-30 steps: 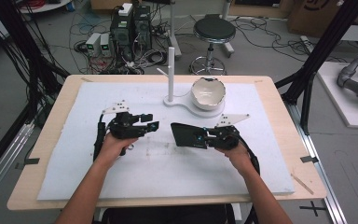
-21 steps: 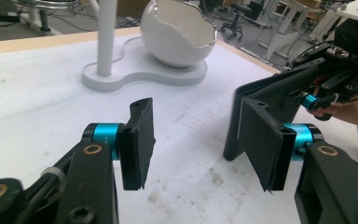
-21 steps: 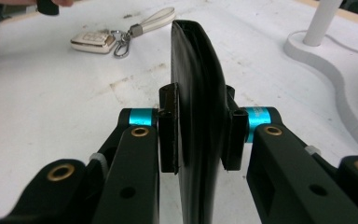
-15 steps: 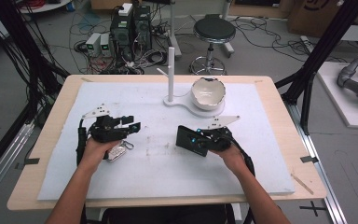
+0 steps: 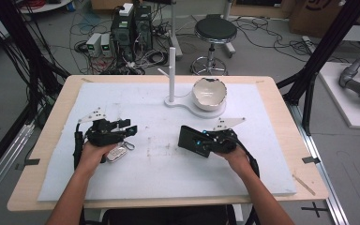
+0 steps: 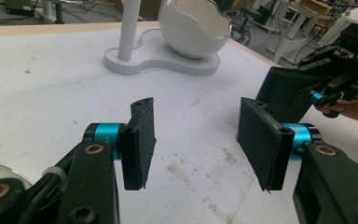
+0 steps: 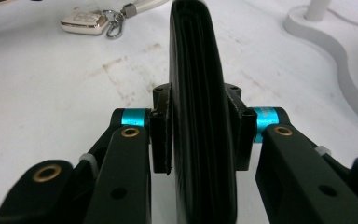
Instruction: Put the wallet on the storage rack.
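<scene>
A black wallet [image 5: 187, 138] stands on its edge on the white mat [image 5: 168, 178], right of centre. My right gripper [image 5: 198, 141] has it between its pads; in the right gripper view the wallet [image 7: 196, 70] fills the gap and both pads still touch its sides. These jaws have just been opening, with the wallet between them. My left gripper [image 5: 130, 129] hovers at the left, open, with nothing between its jaws [image 6: 196, 140]. A silver key fob [image 5: 119, 152] with a ring lies on the mat right beside that hand, and shows far off as the key fob [image 7: 86, 21].
A white egg-shaped bowl [image 5: 209, 93] sits on a white base with an upright post [image 5: 172, 70] at the back middle of the mat. The wooden table edge [image 5: 290, 122] frames the mat. Cables, computers and a stool stand on the floor beyond.
My left gripper has moved left and slightly toward the person, and the key fob now lies uncovered beside it. The right gripper has stayed put with the wallet.
</scene>
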The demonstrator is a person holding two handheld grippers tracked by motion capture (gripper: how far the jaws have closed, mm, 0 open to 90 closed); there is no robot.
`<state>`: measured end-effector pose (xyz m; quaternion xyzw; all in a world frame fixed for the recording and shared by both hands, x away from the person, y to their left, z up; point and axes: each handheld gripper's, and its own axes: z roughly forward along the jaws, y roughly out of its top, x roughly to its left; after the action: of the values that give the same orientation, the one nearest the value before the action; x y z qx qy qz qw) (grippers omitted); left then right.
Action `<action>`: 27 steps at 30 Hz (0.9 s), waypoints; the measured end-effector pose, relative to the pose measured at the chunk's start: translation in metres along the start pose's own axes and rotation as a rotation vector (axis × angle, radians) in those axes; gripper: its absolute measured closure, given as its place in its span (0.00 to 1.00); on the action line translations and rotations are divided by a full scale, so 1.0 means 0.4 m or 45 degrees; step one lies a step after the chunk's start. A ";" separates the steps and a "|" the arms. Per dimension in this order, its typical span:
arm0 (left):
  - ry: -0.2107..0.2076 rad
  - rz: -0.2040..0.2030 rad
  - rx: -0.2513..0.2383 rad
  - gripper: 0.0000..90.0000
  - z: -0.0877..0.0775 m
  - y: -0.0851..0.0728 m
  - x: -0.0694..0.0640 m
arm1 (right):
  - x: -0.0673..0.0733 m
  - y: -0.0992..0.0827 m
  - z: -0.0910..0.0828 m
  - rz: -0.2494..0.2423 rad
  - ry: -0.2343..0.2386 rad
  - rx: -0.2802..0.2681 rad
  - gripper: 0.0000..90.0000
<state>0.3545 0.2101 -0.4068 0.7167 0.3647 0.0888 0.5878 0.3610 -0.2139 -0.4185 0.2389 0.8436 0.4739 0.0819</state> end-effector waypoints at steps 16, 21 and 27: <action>0.001 0.000 0.004 0.52 0.002 -0.003 -0.001 | -0.007 -0.041 -0.022 0.056 0.029 0.077 0.82; 0.010 -0.003 -0.004 0.52 -0.006 -0.003 0.005 | -0.004 -0.038 -0.027 0.054 0.030 0.081 0.86; 0.027 -0.009 -0.024 0.52 -0.019 -0.002 0.013 | -0.007 -0.010 -0.059 0.030 -0.015 0.011 0.86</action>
<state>0.3538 0.2195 -0.4068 0.7089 0.3725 0.0977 0.5908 0.3537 -0.2351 -0.4092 0.2519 0.8423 0.4698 0.0802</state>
